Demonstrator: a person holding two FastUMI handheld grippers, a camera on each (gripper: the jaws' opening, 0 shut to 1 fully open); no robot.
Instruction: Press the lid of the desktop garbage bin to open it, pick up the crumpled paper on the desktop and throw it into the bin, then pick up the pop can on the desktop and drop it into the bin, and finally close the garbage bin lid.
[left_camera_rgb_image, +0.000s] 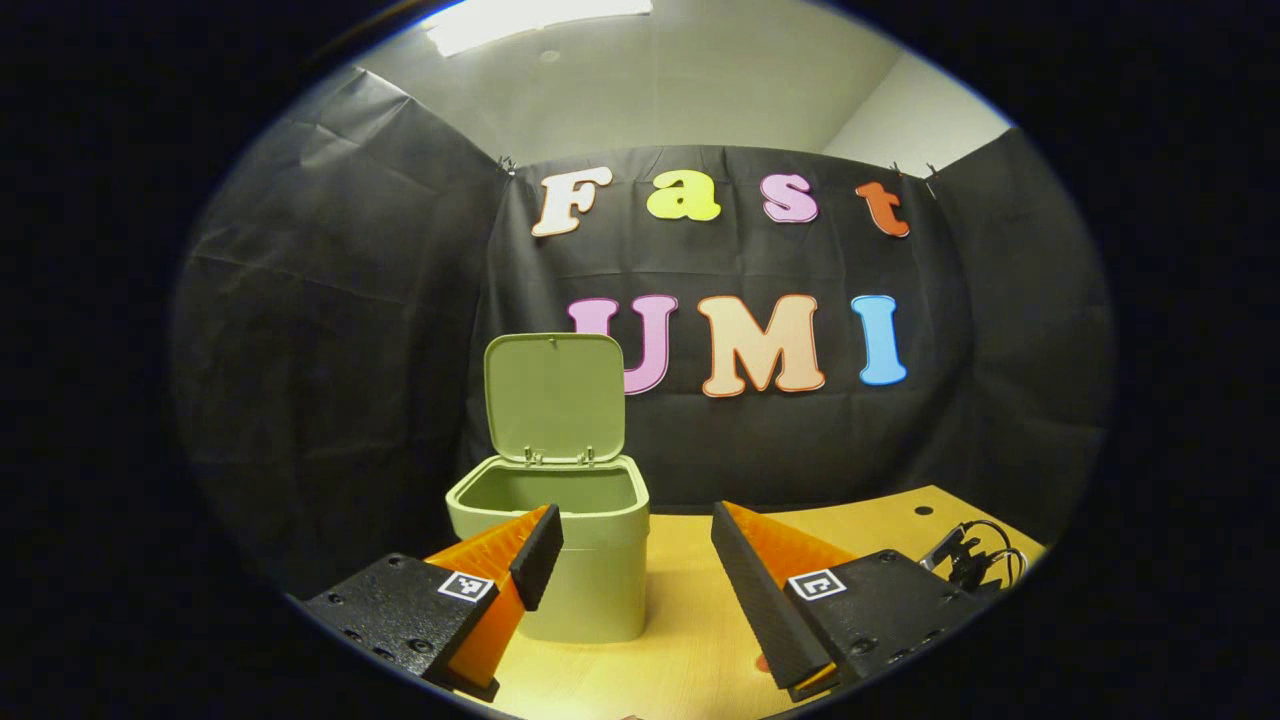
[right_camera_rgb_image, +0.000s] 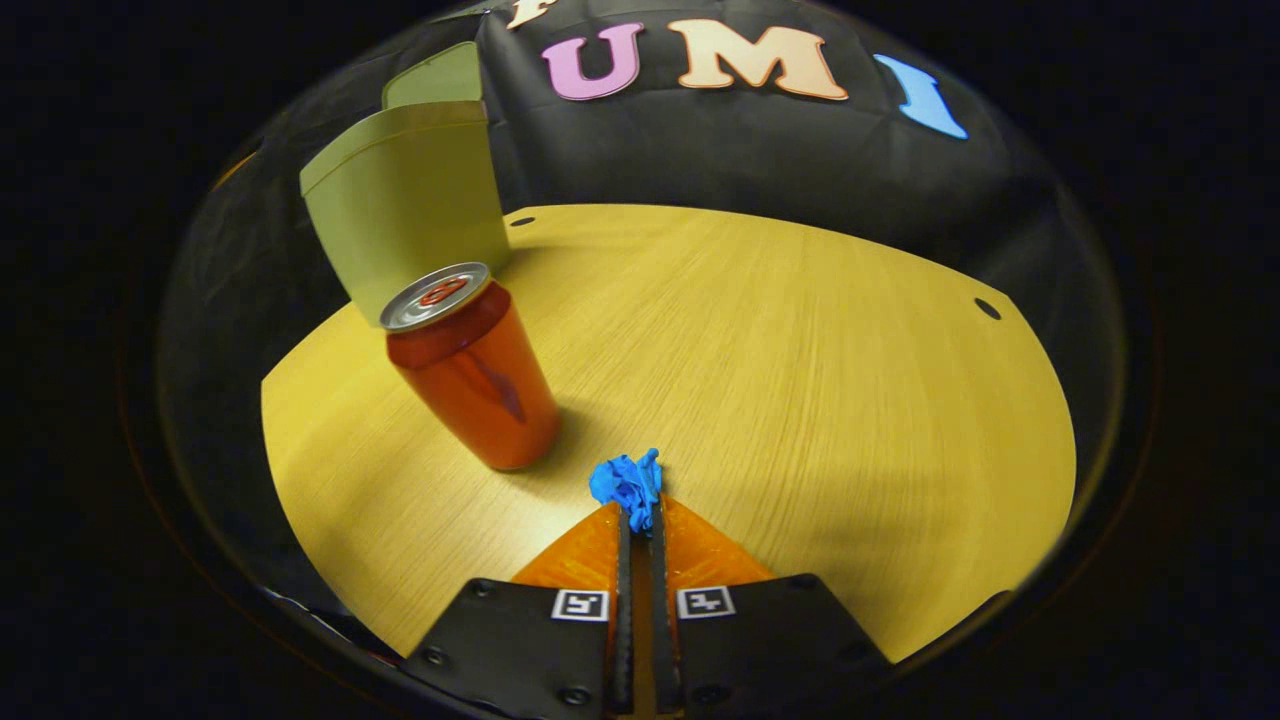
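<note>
The green desktop bin (left_camera_rgb_image: 575, 560) stands on the wooden table with its lid (left_camera_rgb_image: 555, 398) swung up and open. My left gripper (left_camera_rgb_image: 635, 550) is open just in front of the bin, with nothing between its fingers. In the right gripper view, my right gripper (right_camera_rgb_image: 638, 500) is shut on a small crumpled blue paper (right_camera_rgb_image: 626, 483) just above the tabletop. A red pop can (right_camera_rgb_image: 470, 375) stands upright to the left of the paper, and the green bin (right_camera_rgb_image: 410, 200) rises behind the can.
The wooden table (right_camera_rgb_image: 800, 360) has small round holes near its far edge. Black cables (left_camera_rgb_image: 975, 560) lie at the table's right rear corner in the left gripper view. Black cloth walls close the booth behind the table.
</note>
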